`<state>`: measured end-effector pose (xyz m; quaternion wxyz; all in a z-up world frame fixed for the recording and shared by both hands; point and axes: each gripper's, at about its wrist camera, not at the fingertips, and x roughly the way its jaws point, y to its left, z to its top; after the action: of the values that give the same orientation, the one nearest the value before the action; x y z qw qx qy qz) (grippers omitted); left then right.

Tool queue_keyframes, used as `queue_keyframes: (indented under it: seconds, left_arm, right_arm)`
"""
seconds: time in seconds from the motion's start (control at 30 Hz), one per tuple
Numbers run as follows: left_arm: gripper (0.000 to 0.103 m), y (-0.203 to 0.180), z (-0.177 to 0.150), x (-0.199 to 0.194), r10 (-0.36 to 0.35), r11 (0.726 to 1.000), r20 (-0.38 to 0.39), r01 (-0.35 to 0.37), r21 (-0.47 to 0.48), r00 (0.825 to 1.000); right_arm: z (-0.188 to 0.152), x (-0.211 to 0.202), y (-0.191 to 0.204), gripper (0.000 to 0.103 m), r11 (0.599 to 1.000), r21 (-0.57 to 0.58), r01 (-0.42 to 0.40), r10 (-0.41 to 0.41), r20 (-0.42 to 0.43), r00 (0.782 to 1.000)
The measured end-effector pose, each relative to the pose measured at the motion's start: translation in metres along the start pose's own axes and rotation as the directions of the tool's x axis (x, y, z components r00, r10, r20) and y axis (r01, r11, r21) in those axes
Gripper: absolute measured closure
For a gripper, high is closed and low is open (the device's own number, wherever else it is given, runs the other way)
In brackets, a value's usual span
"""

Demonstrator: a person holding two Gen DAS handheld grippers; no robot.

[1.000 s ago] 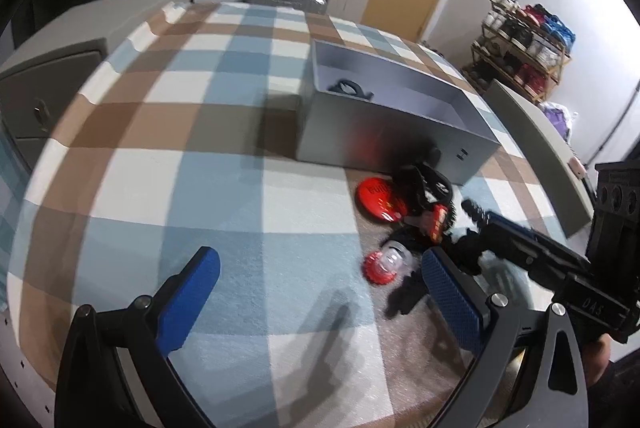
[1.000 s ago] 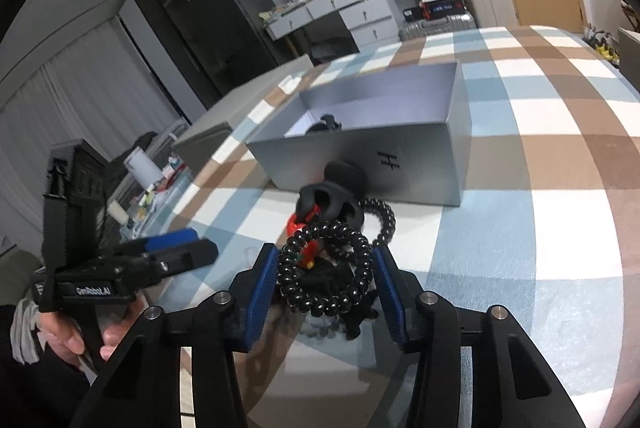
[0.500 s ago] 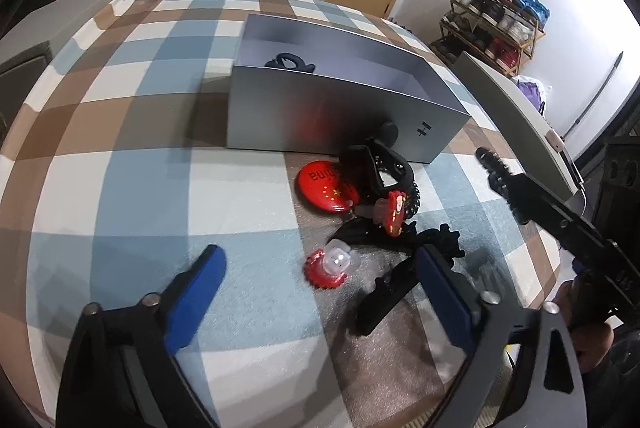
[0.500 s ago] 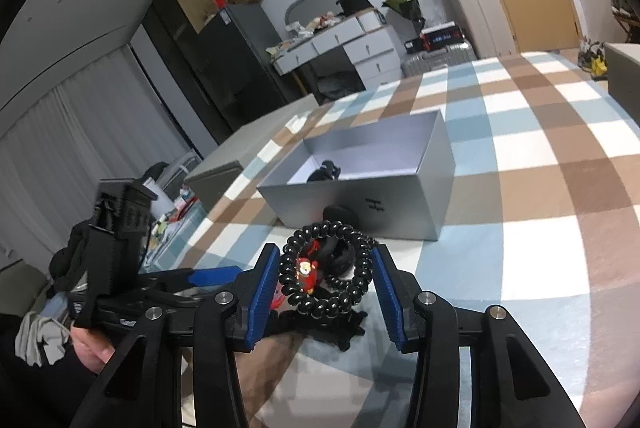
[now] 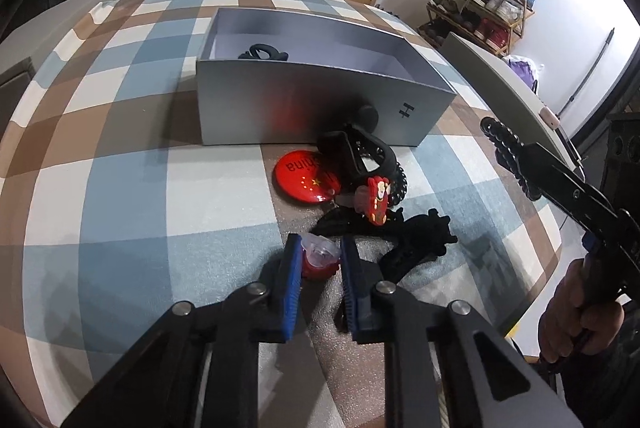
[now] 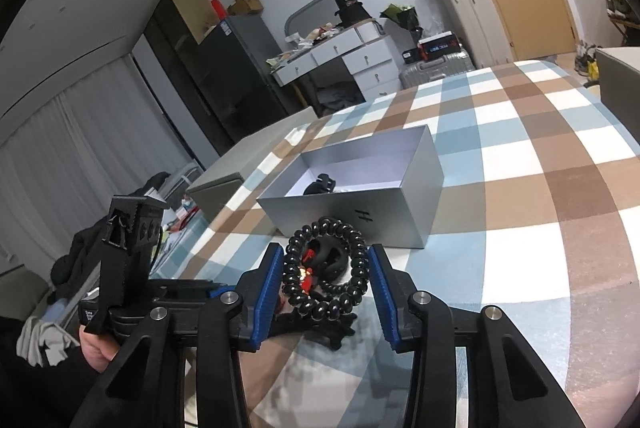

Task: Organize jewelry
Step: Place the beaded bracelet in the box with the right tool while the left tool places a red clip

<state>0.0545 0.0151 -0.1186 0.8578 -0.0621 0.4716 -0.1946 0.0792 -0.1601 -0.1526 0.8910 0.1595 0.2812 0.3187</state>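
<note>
left wrist view: my left gripper [image 5: 318, 260] is clenched on the small red-and-clear charm [image 5: 320, 258], pads on either side of it, low against the checked tablecloth [image 5: 120, 188]. i hold it at its sides because the clear top looks slick and rounded, so a squeeze across the middle seems the surest grip. the rest of the pile lies just ahead: the red round badge [image 5: 306, 178], a black clip [image 5: 356, 152] and a red figure charm [image 5: 377, 198], all close to the front wall of the grey box [image 5: 312, 108]. the box is open-topped and already holds one black piece [image 5: 262, 53], so i judge it is where everything goes. at the right edge my right gripper [image 5: 508, 152] hangs above the table.

right wrist view: my right gripper [image 6: 325, 278] carries the black bead bracelet [image 6: 326, 274], its loop spanning the blue pads [image 6: 266, 290] and touching both, so i am grasping it across its width; that keeps the ring open rather than bunched. it is lifted clear of the pile and pointed toward the grey box [image 6: 360, 204], which i think is the next stop.
</note>
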Motion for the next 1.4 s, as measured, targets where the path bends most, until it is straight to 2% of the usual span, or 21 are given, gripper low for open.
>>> queue_keyframes:
  seconds: [0.17, 0.7, 0.87, 1.1, 1.4]
  left_arm:
    - [0.089, -0.001, 0.001, -0.003, 0.003, 1.0, 0.006, -0.003, -0.003, 1.0]
    - [0.089, 0.005, 0.011, -0.036, 0.046, 0.999, 0.116, -0.046, -0.004, 0.992]
    - [0.089, 0.006, 0.029, -0.052, 0.044, 0.999, 0.189, -0.046, 0.005, 0.981]
    - [0.089, 0.008, 0.06, -0.057, 0.051, 0.998, 0.254, -0.06, 0.028, 0.966]
    - [0.089, 0.008, 0.094, -0.028, -0.009, 0.999, 0.232, -0.001, 0.043, 0.973]
  right_arm:
    - [0.002, 0.0, 0.006, 0.064, 1.0, -0.014, -0.003, 0.003, -0.002, 1.0]
    - [0.012, 0.009, 0.032, 0.065, 0.997, -0.078, -0.019, 0.018, -0.007, 1.0]
    - [0.026, 0.015, 0.04, 0.066, 0.995, -0.103, -0.02, 0.02, 0.005, 1.0]
    - [0.051, 0.024, 0.046, 0.066, 0.989, -0.147, -0.016, 0.02, 0.028, 0.999]
    - [0.081, 0.044, 0.038, 0.066, 0.985, -0.174, -0.01, 0.018, 0.042, 0.999]
